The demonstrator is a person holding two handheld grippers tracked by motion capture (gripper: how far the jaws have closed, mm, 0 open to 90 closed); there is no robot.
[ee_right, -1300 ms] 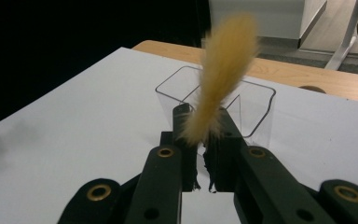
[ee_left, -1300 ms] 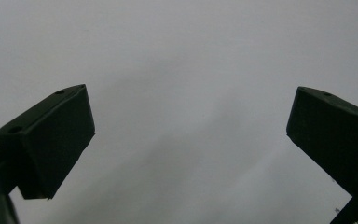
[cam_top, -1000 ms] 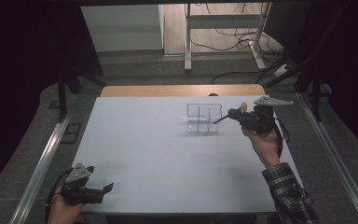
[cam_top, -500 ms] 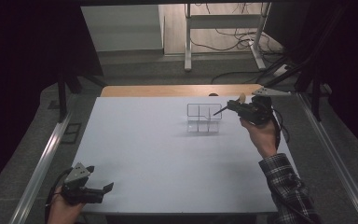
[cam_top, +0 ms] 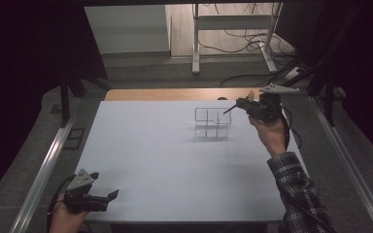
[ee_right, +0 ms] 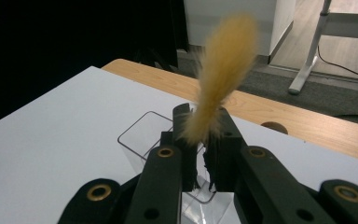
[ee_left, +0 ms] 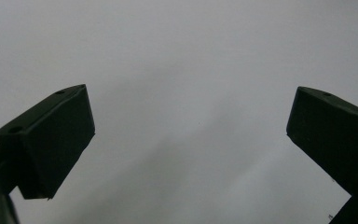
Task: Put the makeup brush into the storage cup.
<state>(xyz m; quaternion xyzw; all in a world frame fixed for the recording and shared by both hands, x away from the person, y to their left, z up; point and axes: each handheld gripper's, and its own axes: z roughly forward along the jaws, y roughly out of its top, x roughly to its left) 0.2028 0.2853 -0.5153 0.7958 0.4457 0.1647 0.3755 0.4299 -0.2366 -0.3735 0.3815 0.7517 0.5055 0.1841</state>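
One clear divided box (cam_top: 213, 123) at upper right of the table (cam_top: 165, 160), one tan brush (ee_right: 219, 74), two grippers: left (cam_top: 108, 197), right (cam_top: 232, 108)

Table (cam_top: 175, 170): white top, rectangular, matte; spans most of high view.
Far edge: wood strip (cam_top: 175, 94) along back, light brown; round hole in it seen in right gripper view (ee_right: 274, 126).
Sides: metal rails (cam_top: 43, 170) running L and R of table, grey.
On table: clear box (cam_top: 212, 123), divided into compartments, upright, far-right part of top, near wood strip; compartment count hard to tell.
Box contents: can't tell.
Rest of top: bare white, faint shadows near front-left corner.
Left gripper view: plain white surface (ee_left: 182, 70), soft grey shading.
Beyond table: grey floor (cam_top: 175, 68), cables, white desk legs.
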